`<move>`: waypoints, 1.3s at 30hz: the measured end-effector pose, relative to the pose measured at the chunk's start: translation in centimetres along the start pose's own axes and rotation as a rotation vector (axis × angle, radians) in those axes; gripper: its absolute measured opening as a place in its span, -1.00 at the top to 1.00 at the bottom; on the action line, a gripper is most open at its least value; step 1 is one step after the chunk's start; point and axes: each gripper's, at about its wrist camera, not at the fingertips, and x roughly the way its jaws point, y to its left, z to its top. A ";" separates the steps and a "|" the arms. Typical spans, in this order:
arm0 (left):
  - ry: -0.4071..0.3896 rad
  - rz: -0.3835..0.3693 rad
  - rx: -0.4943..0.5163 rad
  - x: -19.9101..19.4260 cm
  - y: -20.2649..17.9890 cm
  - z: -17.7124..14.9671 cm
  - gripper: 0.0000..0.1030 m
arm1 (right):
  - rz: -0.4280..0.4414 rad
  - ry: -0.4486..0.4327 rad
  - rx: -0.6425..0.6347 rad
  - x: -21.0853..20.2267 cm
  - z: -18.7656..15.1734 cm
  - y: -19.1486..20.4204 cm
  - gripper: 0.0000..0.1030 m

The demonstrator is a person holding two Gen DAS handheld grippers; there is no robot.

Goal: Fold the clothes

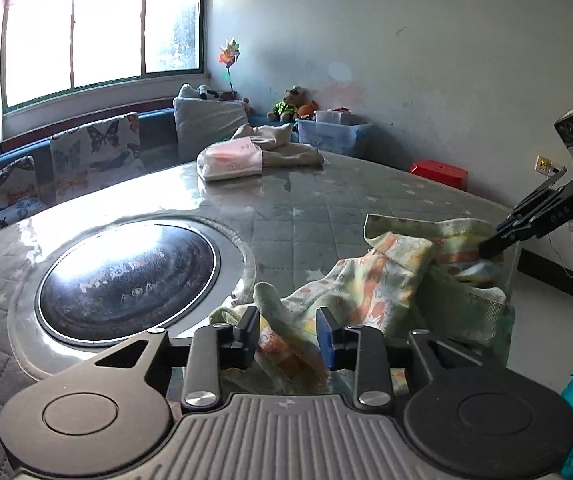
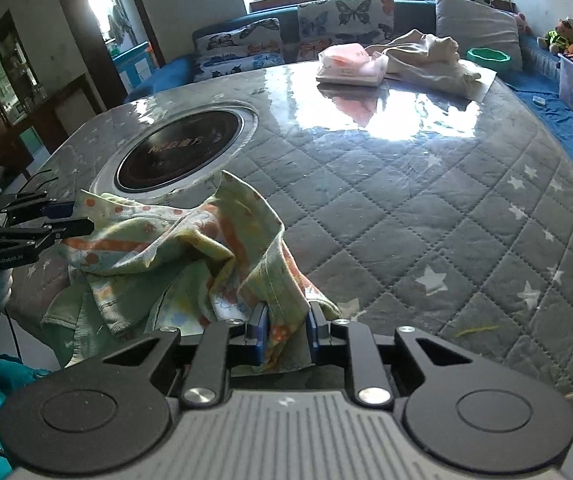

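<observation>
Both grippers were engaged with one garment. Right gripper (image 2: 286, 332) had its blue pads pressed against a bunched fold of the patterned garment (image 2: 190, 256), so it was clamped on the cloth. Left gripper (image 1: 288, 336) stood with a gap between its fingers; cloth lay between them, and the left-hand pad sat clear of it, so the grip read as loose rather than closed.

The garment lay crumpled at the near edge of the quilted table (image 2: 426, 208), just beside the round dark cooktop (image 2: 180, 150), with part of it drooping over the edge.

Handling judgement: the cloth appeared thin, light and fully limp, so it would sag and bunch wherever unsupported. It did not look slippery or fragile. Hems, seams or corners would give the firmest hold; a grip on a mid-panel fold would likely drag several layers at once.

Legible writing: the left gripper body, seen from the right wrist view, carried white lettering, apparently "CenRobot.AI". The cooktop bore pale lettering, too blurred to read. At the far side lay a pink folded item (image 2: 352, 62) with small unreadable marks, touching a cream garment (image 2: 426, 58).
</observation>
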 end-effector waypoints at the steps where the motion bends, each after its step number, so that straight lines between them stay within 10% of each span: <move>1: 0.001 -0.005 -0.002 0.1 0.1 0.0 0.70 | 0.002 -0.002 -0.004 -0.1 0.0 0.1 0.65; 14: -0.105 0.124 0.080 0.7 4.2 5.9 0.90 | -0.174 -0.095 -0.366 0.1 6.6 2.7 0.79; 24: -0.047 0.314 0.078 5.8 12.2 9.7 0.90 | -0.242 -0.155 -0.610 7.6 16.3 4.8 0.80; 39: 0.152 0.518 -0.123 11.8 24.3 7.4 0.77 | -0.216 -0.097 -0.512 24.8 25.4 6.4 0.64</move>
